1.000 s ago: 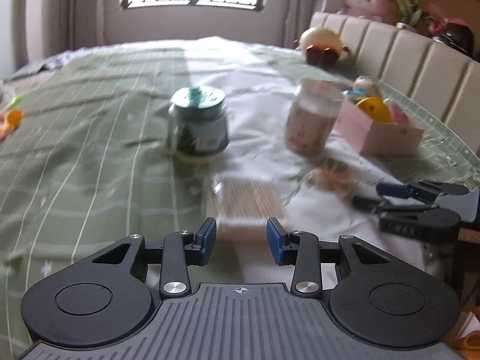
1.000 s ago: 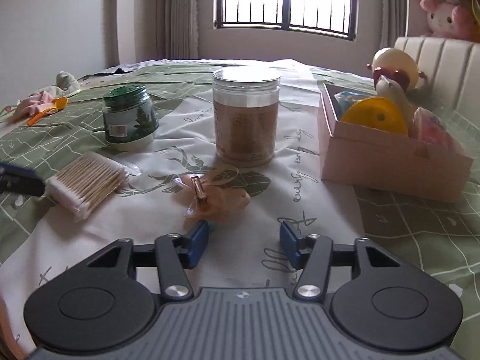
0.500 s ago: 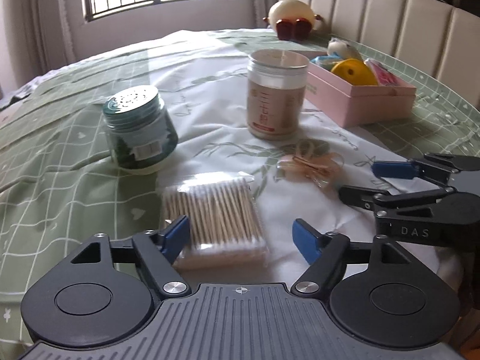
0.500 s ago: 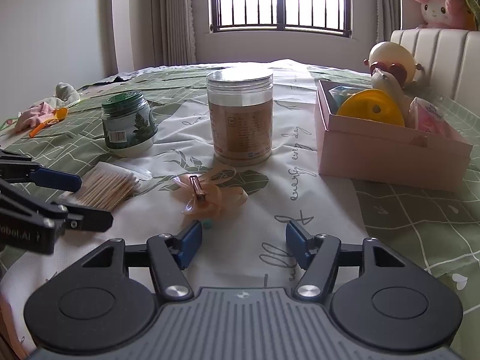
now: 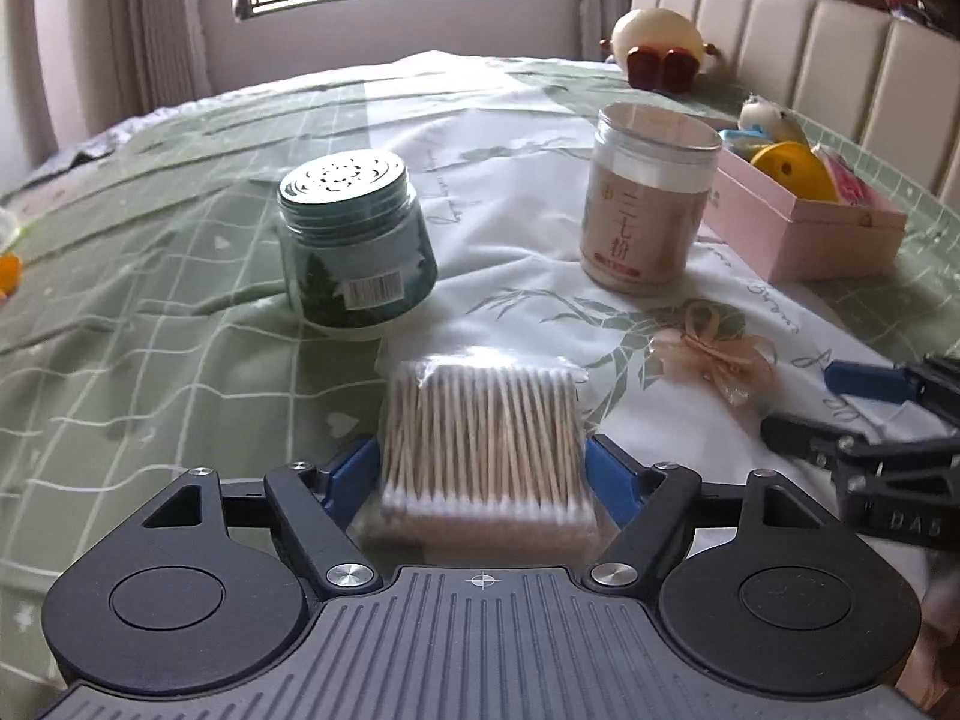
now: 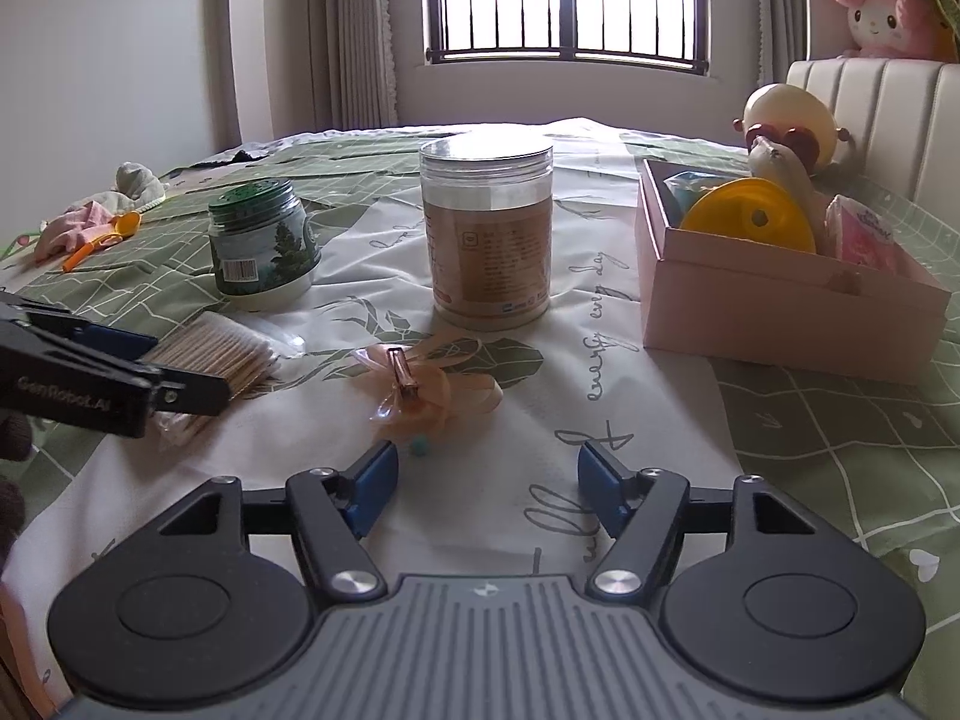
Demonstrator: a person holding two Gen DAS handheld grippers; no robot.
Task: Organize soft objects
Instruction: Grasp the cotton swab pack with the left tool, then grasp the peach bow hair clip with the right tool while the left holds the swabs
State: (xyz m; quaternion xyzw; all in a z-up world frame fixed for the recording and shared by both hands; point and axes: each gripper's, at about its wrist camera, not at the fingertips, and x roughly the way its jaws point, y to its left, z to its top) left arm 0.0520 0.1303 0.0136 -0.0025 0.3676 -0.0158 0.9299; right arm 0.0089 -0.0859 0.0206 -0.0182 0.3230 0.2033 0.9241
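The near end of the cotton swab pack [image 5: 487, 450] is blurred.

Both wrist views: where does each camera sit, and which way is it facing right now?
Left wrist: on the left hand-held gripper, facing down-forward at the cotton swab pack between its open fingers; the right hand-held gripper shows at right.
Right wrist: on the right hand-held gripper, jaws opening and empty, facing the ribbon bow; the left hand-held gripper shows at left.
Shared: swab pack, bow, green jar, tan jar, pink box.
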